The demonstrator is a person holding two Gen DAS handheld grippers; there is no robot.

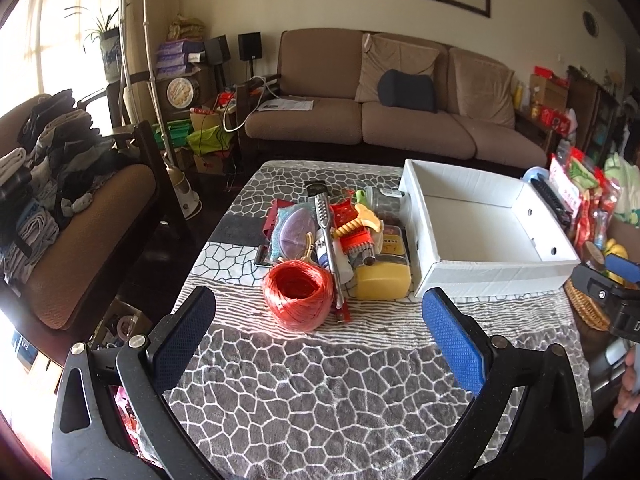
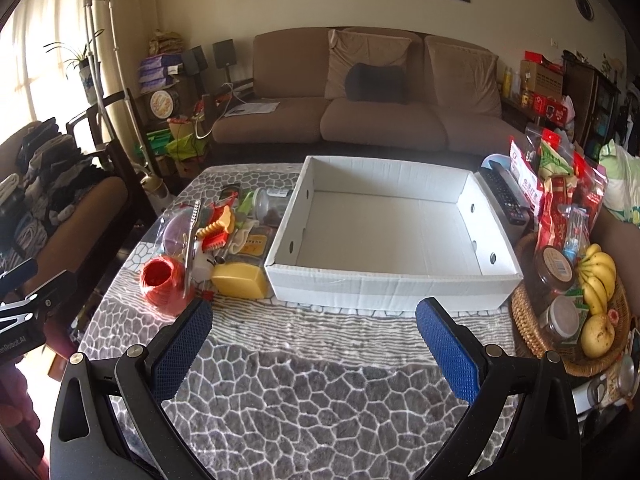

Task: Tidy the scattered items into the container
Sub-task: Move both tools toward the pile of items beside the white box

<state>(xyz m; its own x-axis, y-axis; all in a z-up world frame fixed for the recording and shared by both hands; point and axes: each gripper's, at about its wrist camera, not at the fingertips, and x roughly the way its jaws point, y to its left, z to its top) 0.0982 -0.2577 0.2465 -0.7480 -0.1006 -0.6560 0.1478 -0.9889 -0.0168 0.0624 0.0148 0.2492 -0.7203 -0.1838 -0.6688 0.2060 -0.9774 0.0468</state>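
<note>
Left wrist view looks down between the left gripper (image 1: 318, 316), whose blue-padded jaws stand wide apart with nothing between them, hovering over bare grey cobble-patterned tablecloth (image 1: 320, 392). Straight ahead and nearest lies the round ball of orange-red plastic twine (image 1: 298, 298), roughly centred in the gap between the jaws. Just behind it, touching or nearly so, is the yellow plastic block-shaped container (image 1: 382, 280), and a long metal tool with a perforated blade (image 1: 329, 240) runs away from the camera, its long axis roughly in line with the gripper's pointing direction. Beyond sits the rest of the heap.

The right gripper (image 2: 314, 322), also spread wide and empty, faces the empty white cardboard box (image 2: 384, 284), which stands just right of the heap; in this view the twine ball (image 2: 164, 280) lies off to the left, outside its left pad. My judgement: the left hand is the better placed for the twine, a straight reach forward, then a carry rightward into the box.
</note>
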